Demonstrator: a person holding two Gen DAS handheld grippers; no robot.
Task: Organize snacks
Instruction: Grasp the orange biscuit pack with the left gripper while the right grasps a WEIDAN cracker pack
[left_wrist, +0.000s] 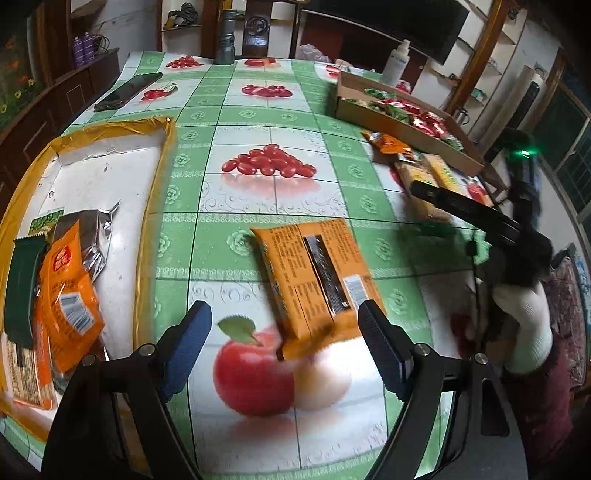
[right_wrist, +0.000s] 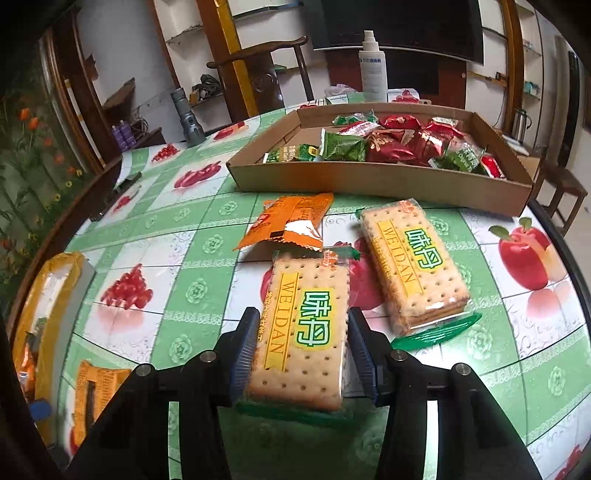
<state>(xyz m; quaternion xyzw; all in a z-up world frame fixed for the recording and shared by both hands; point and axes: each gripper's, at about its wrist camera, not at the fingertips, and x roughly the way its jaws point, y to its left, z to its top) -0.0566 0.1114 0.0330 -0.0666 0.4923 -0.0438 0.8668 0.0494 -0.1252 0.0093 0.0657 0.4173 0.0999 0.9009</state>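
Note:
My left gripper (left_wrist: 284, 325) is open over the table. An orange snack pack (left_wrist: 317, 280) lies back side up between and just beyond its fingertips. My right gripper (right_wrist: 301, 343) is shut on a WEIDAN cracker pack (right_wrist: 304, 328), its pads pressing both long sides. A second WEIDAN cracker pack (right_wrist: 413, 266) lies to its right, and a small orange packet (right_wrist: 291, 221) lies just beyond. In the left wrist view the right gripper (left_wrist: 461, 206) shows at the right over the cracker packs (left_wrist: 432, 173).
A yellow-rimmed tray (left_wrist: 155, 206) at the left holds orange, silver and green packs. A cardboard tray (right_wrist: 369, 181) at the back holds green and red snacks. A spray bottle (right_wrist: 373, 66), a flashlight (left_wrist: 225, 37) and a phone (left_wrist: 127, 90) stand further back.

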